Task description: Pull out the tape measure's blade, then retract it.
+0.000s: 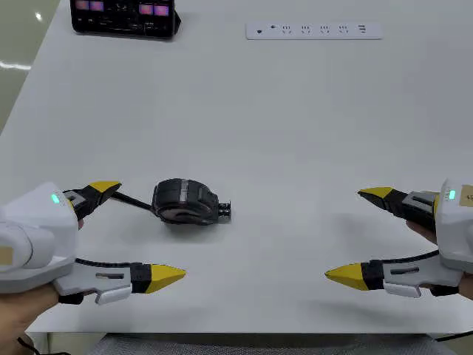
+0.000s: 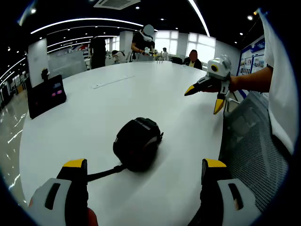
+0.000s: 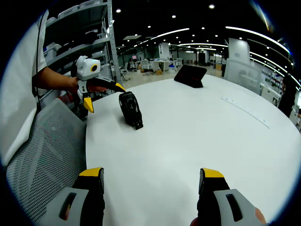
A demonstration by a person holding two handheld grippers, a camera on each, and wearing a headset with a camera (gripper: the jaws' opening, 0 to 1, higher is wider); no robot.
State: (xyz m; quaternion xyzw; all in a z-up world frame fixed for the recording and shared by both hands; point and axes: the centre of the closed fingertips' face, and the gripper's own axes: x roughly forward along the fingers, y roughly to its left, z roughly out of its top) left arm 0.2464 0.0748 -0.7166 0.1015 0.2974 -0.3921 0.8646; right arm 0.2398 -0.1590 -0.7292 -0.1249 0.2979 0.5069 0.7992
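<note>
Tape measure [image 1: 185,201] lies on the bench [image 1: 281,118], just before the left gripper [image 1: 148,230] and well apart from the right gripper [image 1: 345,234]. Both jaws are spread, empty. Case is judged rigid and light: clamp its body, pinch the blade hook.

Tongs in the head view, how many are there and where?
2. The left tongs are open at the lower left, by the tape measure; the right tongs are open at the lower right, apart from it.
</note>
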